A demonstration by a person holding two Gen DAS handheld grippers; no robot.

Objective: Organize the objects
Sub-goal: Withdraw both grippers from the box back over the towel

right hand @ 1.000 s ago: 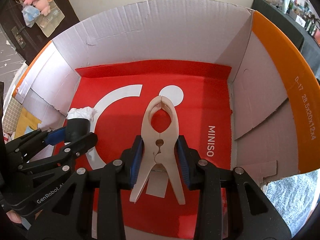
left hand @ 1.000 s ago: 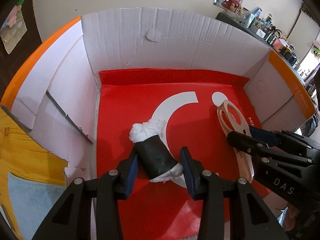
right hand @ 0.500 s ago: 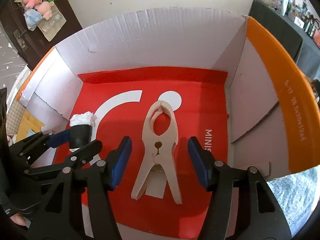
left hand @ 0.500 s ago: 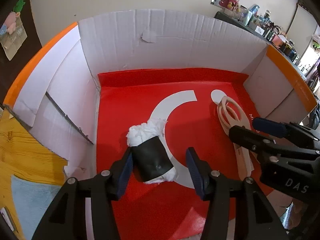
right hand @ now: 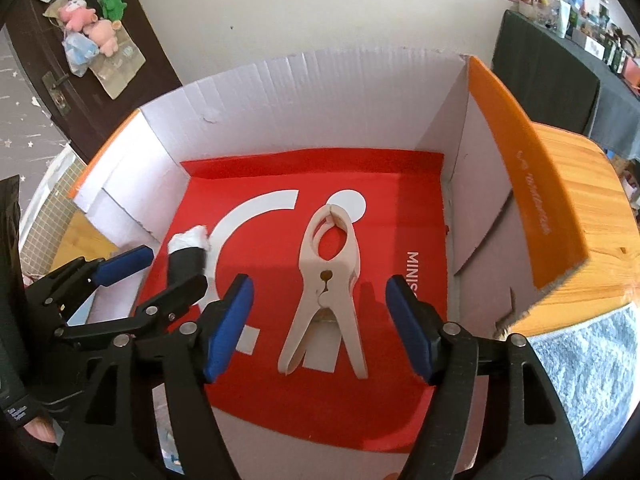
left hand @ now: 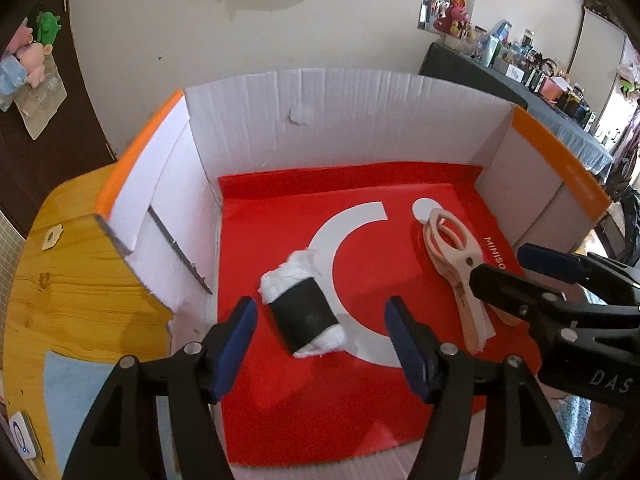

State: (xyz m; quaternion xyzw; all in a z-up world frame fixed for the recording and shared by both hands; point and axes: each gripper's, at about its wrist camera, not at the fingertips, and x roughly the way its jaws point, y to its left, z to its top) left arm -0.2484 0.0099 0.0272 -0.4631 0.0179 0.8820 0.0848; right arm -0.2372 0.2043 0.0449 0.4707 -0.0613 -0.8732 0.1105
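Both grippers hang with jaws wide and holding nothing over the box: the roll lies slantwise between the left gripper's fingers, the clip (mouth pointing away) between the right gripper's, neither touched.

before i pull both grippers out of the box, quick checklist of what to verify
1. Left gripper open, clear of the black roll: ok.
2. Right gripper open, clear of the clamp: ok.
3. Roll lying on the red liner: ok.
4. Clamp flat on the liner, not on the box wall: ok.
5. The two grippers apart from each other: cannot tell.
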